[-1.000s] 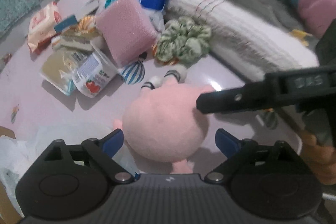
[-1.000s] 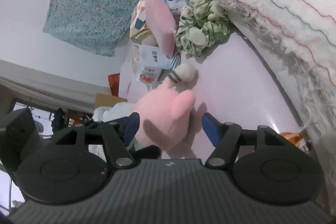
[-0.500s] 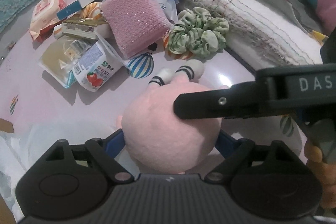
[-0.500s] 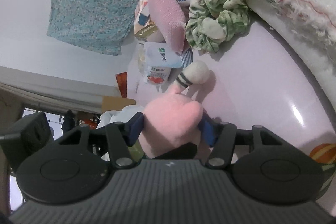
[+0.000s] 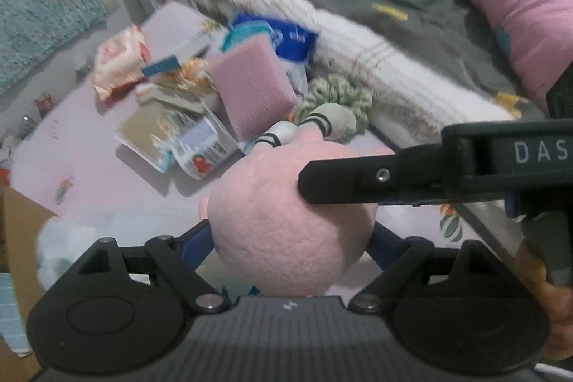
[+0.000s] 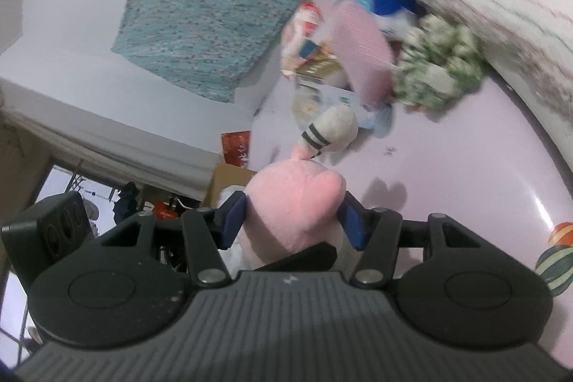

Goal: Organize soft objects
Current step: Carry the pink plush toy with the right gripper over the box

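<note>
Both grippers' fingers [image 6: 234, 221] clamped around the pink plush toy [image 5: 290, 224].

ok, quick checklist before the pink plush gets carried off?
1. Left tongs shut on pink plush: ok.
2. Right tongs shut on it; they have just closed in: ok.
3. Plush clear of purple table: cannot tell, blurred.
4. Plush's striped feet free of pink sponge and green scrunchie: ok.
5. Drop-off spot in view: not ok.
</note>
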### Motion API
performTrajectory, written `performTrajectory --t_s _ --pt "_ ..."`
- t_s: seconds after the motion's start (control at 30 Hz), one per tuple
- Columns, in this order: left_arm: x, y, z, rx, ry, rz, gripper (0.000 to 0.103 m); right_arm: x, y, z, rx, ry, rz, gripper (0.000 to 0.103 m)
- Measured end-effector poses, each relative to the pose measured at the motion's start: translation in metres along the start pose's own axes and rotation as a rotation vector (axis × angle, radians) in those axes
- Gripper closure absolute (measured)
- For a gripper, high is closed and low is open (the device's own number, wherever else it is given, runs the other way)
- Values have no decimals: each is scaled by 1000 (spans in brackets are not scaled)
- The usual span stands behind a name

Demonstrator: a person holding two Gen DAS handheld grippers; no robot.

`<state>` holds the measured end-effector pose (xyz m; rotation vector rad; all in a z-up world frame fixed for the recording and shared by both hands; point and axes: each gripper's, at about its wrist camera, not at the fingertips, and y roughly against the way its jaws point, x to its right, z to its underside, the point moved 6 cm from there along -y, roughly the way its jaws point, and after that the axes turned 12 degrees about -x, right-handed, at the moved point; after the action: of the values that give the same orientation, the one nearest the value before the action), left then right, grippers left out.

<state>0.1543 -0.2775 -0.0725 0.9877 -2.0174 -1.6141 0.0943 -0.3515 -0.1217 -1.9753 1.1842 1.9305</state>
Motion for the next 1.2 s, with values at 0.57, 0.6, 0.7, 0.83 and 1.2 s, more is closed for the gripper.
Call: performTrajectory --t_s 0.57,0.6,0.7,0.83,1.2 --pt "-102 135 77 204 265 -170 13 -183 -35 36 -129 334 -119 47" --pt "-118 143 85 211 302 -173 13 -199 -45 38 -154 361 -131 47" --pt "-162 160 108 221 401 -175 13 -244 -76 47 -224 424 -160 47" --pt "-217 163 138 206 516 -189 13 -290 -129 59 -339 474 -173 47" --pt "-357 62 183 68 746 -23 13 -308 -305 60 -627 447 26 47"
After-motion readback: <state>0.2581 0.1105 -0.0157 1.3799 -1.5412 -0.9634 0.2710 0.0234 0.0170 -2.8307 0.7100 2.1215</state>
